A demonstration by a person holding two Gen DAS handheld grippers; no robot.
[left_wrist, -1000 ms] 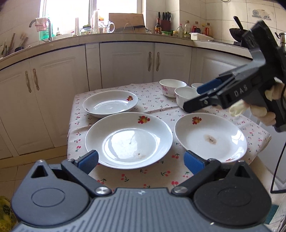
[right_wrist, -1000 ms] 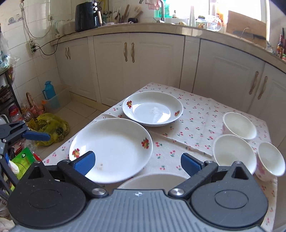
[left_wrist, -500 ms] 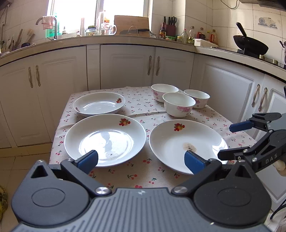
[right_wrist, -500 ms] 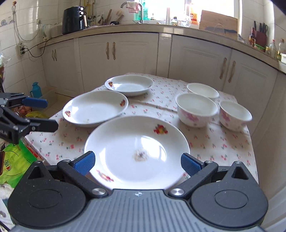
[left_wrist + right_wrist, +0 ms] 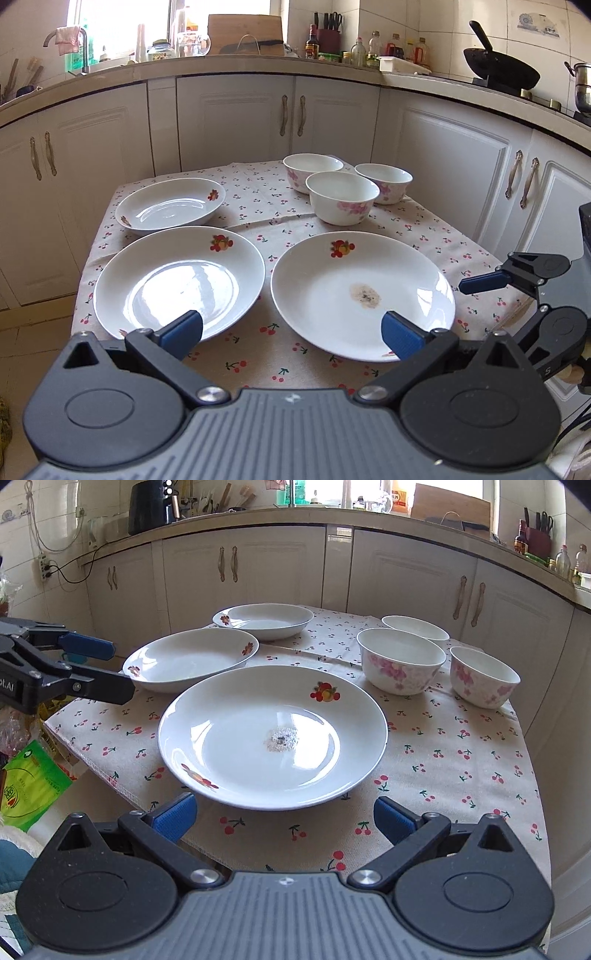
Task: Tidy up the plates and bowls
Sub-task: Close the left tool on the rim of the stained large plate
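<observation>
Tongs both apart, empty: left tongs (image 5: 291, 330) and right tongs (image 5: 284, 818) hover off the near edge of the surface (image 5: 461, 760). Three plates lie flat and separate: stained plate (image 5: 273, 734) nearest, second plate (image 5: 179, 282) just beside it, third plate (image 5: 170, 205) behind. Three bowls (image 5: 341, 195) cluster at the back. Nothing stacked yet. Risk: glazed rims are thin and slick, so a shallow pinch could slip and chip a plate, or snag the cloth (image 5: 273, 350).
</observation>
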